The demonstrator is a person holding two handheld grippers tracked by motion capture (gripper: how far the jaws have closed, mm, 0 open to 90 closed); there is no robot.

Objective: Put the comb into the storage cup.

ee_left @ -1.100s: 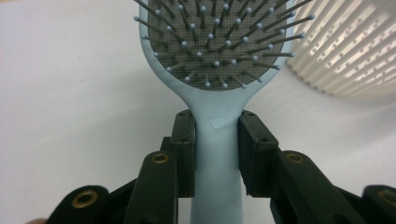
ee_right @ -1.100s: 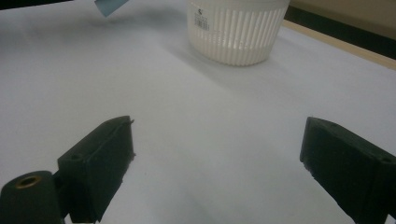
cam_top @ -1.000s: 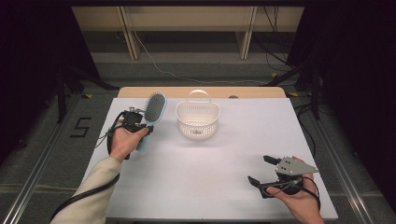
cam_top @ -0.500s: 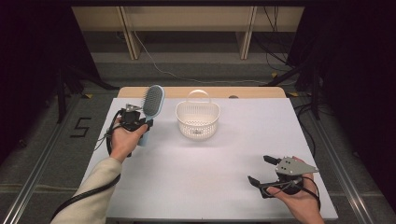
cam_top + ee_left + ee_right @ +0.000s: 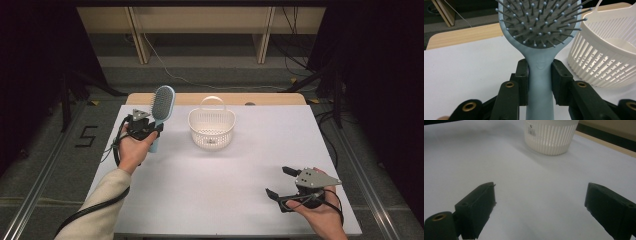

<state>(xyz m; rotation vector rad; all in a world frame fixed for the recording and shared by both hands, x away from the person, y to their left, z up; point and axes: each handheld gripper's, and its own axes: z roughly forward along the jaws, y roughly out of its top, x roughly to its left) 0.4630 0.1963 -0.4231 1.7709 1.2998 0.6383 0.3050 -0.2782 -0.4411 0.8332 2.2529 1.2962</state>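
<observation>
A light blue hairbrush (image 5: 161, 111) with grey bristles is held up at the table's far left, head upward. My left gripper (image 5: 145, 131) is shut on its handle; in the left gripper view both black jaws press the handle of the hairbrush (image 5: 540, 75) just below the head. A white slatted basket (image 5: 212, 127) with a loop handle stands right of it, and its wall (image 5: 604, 62) is close on the right in that view. My right gripper (image 5: 278, 183) rests near the front right edge, open, with bare table between its jaws (image 5: 541, 202). The basket (image 5: 550, 135) stands far ahead of it.
The white table top (image 5: 225, 175) has a wooden strip (image 5: 270, 98) along its far edge. Cables trail from both grippers. Dark floor, cables and stand legs lie beyond the table.
The hairbrush has tilted more upright and risen a little in the left gripper. The right gripper has stayed in place.
</observation>
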